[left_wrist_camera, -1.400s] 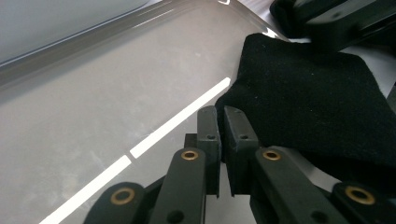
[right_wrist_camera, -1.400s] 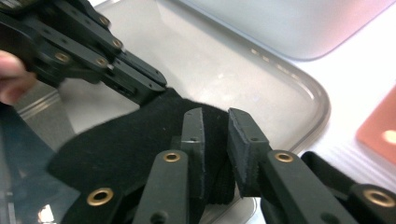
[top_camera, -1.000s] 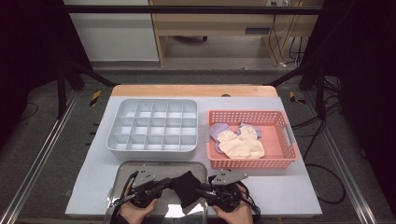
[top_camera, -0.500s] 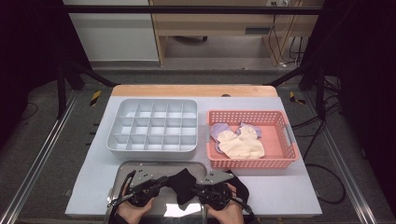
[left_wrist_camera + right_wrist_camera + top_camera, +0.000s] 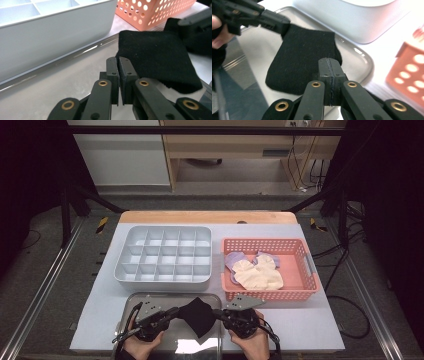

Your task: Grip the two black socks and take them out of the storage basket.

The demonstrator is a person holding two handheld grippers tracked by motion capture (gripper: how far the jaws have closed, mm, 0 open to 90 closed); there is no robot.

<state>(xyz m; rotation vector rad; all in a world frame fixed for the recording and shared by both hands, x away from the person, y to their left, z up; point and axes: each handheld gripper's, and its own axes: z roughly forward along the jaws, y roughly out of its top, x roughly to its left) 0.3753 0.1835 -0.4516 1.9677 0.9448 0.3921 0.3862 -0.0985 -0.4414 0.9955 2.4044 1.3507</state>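
Over the shiny metal tray [image 5: 150, 299] on the desk, the left gripper [image 5: 117, 59] and right gripper [image 5: 329, 60] each pinch, jaws closed, a small black fabric piece [image 5: 197, 315].

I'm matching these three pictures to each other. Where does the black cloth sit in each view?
High view: the black cloth is at bottom centre, held over the shiny metal tray between the left gripper and the right gripper.
Left gripper view: right of centre, its near edge at the shut jaws.
Right gripper view: centre, above the shut jaws.
Shared landmark: the grey compartment box.
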